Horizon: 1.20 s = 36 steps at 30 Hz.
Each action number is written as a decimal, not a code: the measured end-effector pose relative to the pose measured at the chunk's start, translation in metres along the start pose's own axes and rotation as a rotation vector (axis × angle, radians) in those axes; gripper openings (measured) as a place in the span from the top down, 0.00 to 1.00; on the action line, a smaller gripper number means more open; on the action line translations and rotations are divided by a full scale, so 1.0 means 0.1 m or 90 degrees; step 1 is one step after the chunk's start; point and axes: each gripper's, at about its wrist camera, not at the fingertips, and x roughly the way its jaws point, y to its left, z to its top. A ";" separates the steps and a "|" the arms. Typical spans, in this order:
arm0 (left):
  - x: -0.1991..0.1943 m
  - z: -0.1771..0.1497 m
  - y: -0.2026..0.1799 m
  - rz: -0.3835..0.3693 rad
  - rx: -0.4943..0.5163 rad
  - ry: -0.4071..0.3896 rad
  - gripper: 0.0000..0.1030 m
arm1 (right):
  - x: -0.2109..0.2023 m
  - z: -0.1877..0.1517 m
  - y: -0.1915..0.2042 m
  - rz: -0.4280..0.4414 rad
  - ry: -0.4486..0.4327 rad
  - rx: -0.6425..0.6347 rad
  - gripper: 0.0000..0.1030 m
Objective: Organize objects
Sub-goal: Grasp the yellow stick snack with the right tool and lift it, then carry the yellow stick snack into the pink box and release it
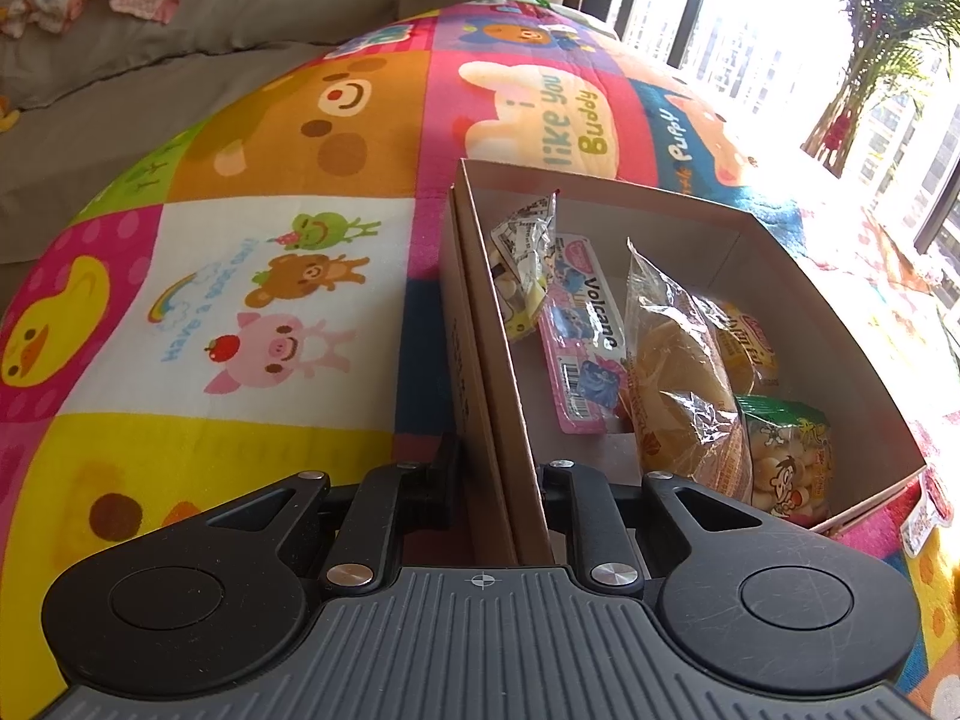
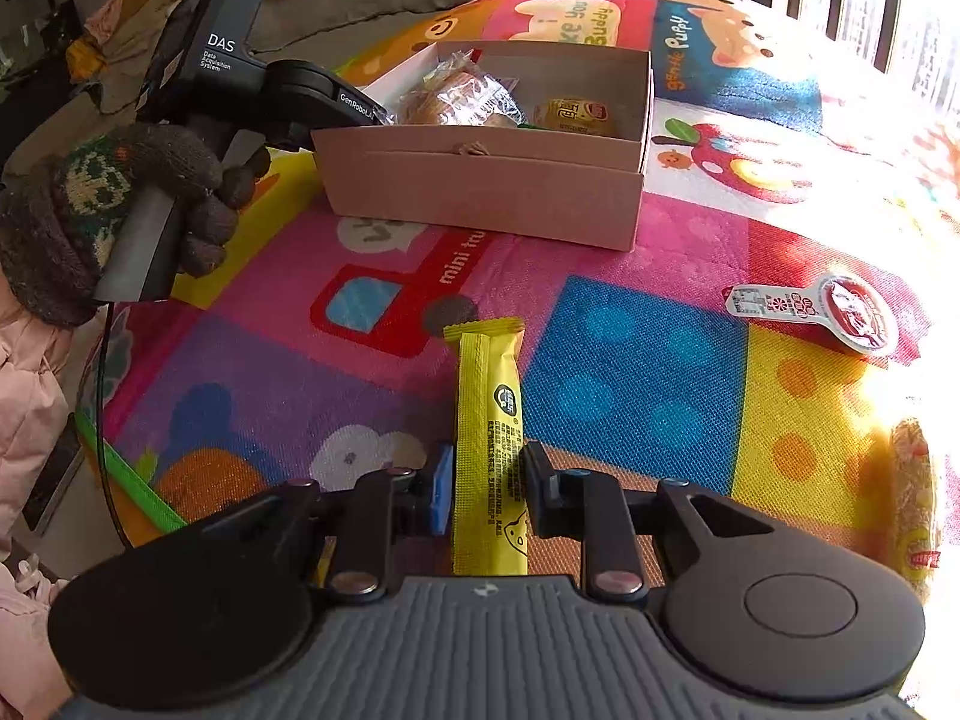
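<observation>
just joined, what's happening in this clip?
A person is tidying snacks on a play mat into a cardboard box. The left gripper is clamped on the box's near wall, steadying it. The right gripper is shut on a yellow snack bar, not yet boxed. A red-lidded cup lies on the mat; several packets are already inside.

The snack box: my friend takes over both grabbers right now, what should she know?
Left gripper: shut on the near wall of the cardboard box, holding it steady.
Right gripper: shut on the yellow snack stick, which lies on the play mat.
Done: several snack packets are already in the box.
Left: put the yellow stick into the box, then the red-lidded jelly cup lying on the mat to the right. Another packet shows at the right edge, too blurred to name.
</observation>
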 end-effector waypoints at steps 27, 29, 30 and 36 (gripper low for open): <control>0.13 0.06 -0.08 -0.014 0.010 -0.002 0.83 | -0.33 2.00 -0.62 0.026 -0.230 0.156 0.79; 0.12 0.06 -0.07 -0.017 0.010 -0.002 0.83 | -0.18 2.13 -0.67 0.030 -0.233 0.175 0.76; 0.11 0.05 -0.07 -0.018 0.010 -0.002 0.83 | -0.13 2.16 -0.69 0.034 -0.229 0.186 0.76; 0.10 0.03 -0.08 -0.018 0.004 -0.007 0.83 | -0.27 1.88 -0.72 -0.017 -0.221 0.147 0.75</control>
